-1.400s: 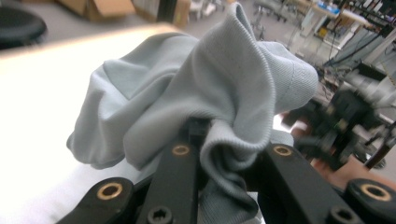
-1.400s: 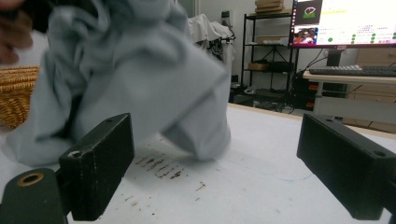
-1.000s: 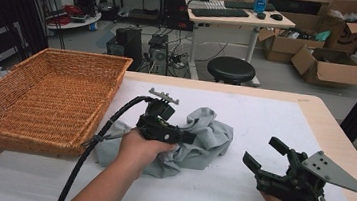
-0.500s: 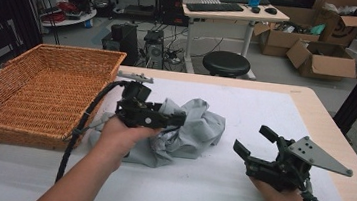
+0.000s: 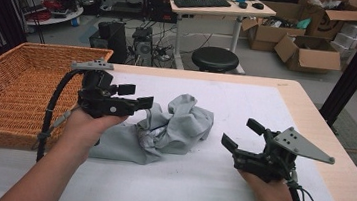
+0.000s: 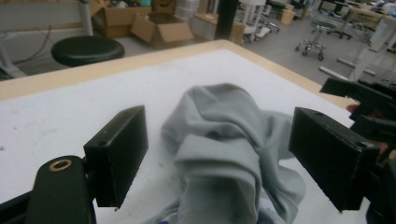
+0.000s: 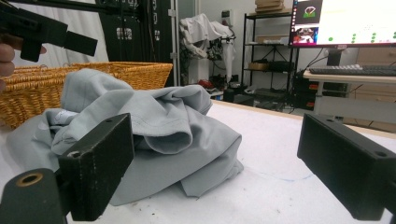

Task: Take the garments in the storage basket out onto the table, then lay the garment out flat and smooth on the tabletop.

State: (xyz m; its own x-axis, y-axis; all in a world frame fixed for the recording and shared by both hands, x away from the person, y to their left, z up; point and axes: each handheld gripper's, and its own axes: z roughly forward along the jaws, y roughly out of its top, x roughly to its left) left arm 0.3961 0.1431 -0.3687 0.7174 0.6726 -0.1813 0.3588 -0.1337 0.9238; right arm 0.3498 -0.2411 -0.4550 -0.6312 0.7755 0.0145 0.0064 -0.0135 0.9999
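Nearest the person, the right claw (image 5: 240, 134) sits low over the white-topped bench (image 5: 266, 105), held in the right hand (image 5: 268, 185), its jaws spread wide with nothing between them; in the right gripper view the bare bench top lies between the two black pads. Just ahead of that claw, a short way off and not touching it, lies the crumpled grey garment (image 5: 173, 127), heaped in folds on the bench with a flat part spread out toward the person's left. On the garment's other side the left claw (image 5: 136, 96) is held above the cloth in the left hand (image 5: 83, 125); its jaws have just been opening and now stand wide apart, clear of the fabric, with the grey heap (image 6: 224, 154) lying below and beyond them in the left gripper view. Beyond the left claw, on its outer side, stands a wicker basket (image 5: 12, 83) on the bench edge.
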